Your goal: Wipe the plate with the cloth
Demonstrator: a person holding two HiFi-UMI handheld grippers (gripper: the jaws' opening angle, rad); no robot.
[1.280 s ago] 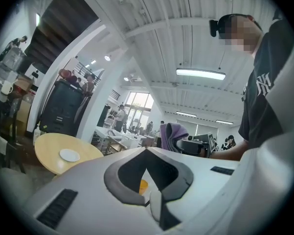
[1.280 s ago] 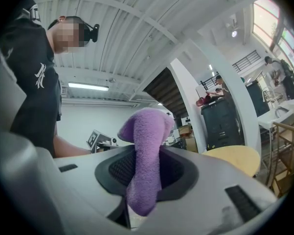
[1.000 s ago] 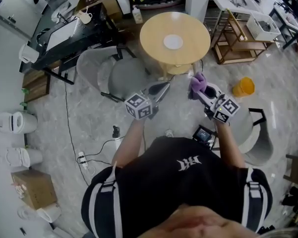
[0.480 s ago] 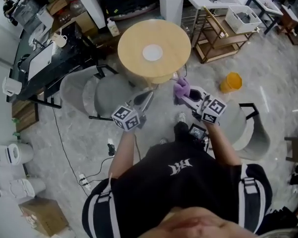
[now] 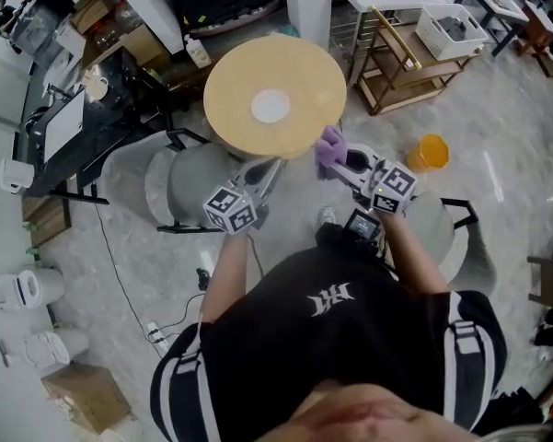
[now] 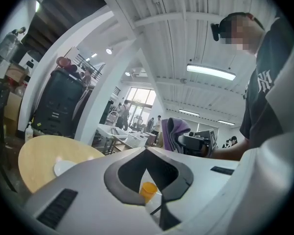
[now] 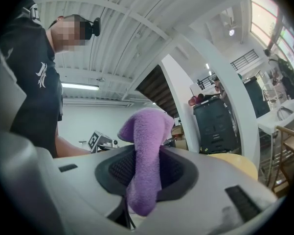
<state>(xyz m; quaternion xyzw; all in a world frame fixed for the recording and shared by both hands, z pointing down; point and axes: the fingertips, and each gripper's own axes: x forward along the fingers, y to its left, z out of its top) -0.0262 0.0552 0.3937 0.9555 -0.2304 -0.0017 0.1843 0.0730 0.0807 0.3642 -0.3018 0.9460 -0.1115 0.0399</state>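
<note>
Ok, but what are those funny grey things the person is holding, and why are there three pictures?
A person stands in a room and holds a grabbing tool in each hand, a bit like big tongs. One picture comes from a camera on the person's head, looking down. The other two come from little cameras riding on the tools, looking along their jaws. The left gripper is shut and empty. The right gripper is pinching a purple cloth. Ahead is a round wooden table with one white plate on it. The cloth is for wiping that plate, but it hasn't touched it yet.
</note>
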